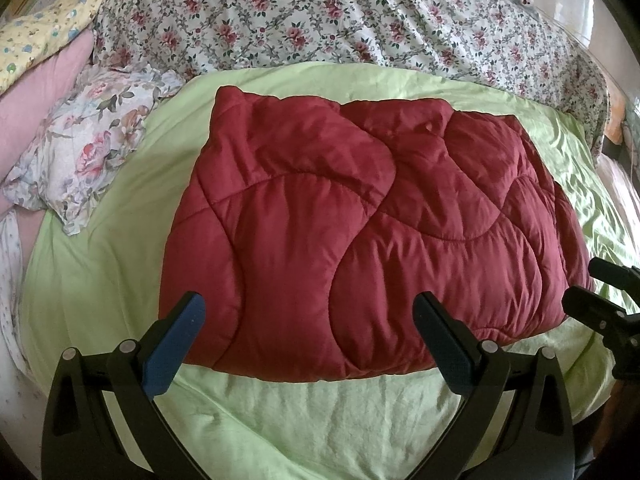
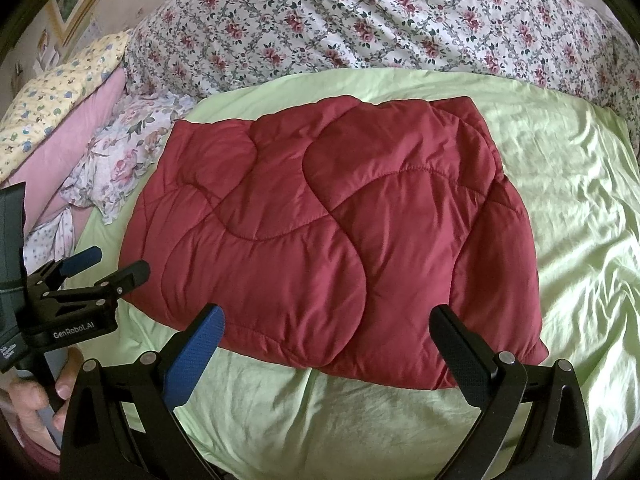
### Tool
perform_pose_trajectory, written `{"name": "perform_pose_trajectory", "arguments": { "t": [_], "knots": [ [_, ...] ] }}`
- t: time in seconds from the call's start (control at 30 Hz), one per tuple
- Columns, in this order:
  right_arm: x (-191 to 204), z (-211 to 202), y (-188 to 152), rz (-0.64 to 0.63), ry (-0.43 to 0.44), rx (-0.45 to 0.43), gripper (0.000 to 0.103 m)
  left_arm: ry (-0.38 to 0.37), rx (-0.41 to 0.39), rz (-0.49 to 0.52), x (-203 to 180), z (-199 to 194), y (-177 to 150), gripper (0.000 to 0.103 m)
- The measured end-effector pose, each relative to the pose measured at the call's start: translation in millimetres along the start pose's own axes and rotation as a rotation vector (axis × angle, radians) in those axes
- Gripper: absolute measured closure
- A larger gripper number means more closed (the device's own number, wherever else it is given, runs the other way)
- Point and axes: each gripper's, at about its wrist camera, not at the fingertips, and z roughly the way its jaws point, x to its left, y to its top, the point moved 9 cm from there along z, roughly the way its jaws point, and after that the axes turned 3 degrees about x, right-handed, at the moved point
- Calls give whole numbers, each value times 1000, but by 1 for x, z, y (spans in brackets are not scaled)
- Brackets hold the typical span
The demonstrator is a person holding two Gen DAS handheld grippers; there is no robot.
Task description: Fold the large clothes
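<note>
A dark red quilted garment (image 1: pixel 352 232) lies folded into a thick rectangle on the light green sheet (image 1: pixel 320 420); it also shows in the right wrist view (image 2: pixel 332 240). My left gripper (image 1: pixel 310 308) is open and empty, hovering over the garment's near edge. My right gripper (image 2: pixel 326 320) is open and empty, also over the near edge, further right. The right gripper shows at the left wrist view's right edge (image 1: pixel 600 296). The left gripper shows at the right wrist view's left edge (image 2: pixel 108 264).
A floral duvet (image 1: pixel 320 12) is heaped along the far side of the bed. A floral pillow (image 1: pixel 88 140), a pink pillow (image 1: pixel 44 80) and a yellow patterned one (image 1: pixel 44 32) lie at the left. The green sheet (image 2: pixel 568 208) extends to the right.
</note>
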Motion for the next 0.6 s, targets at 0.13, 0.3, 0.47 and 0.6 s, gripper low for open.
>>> {"name": "perform_pose_trajectory", "arguments": {
  "t": [0.13,0.3,0.47,0.6],
  "knots": [
    [-3,1,0,8,2,0,0,-5,7,-5,0,3,0,0],
    [-3,0,0,12,8,-8,0,1,6,-4,0,3,0,0],
    [-3,0,0,11,20,-8,0,-14,-6,-2,-5,1,0,0],
    [-1,-2,2,8,29,-16,0,-32,-25,18,-13,-2,2,0]
  ]
}}
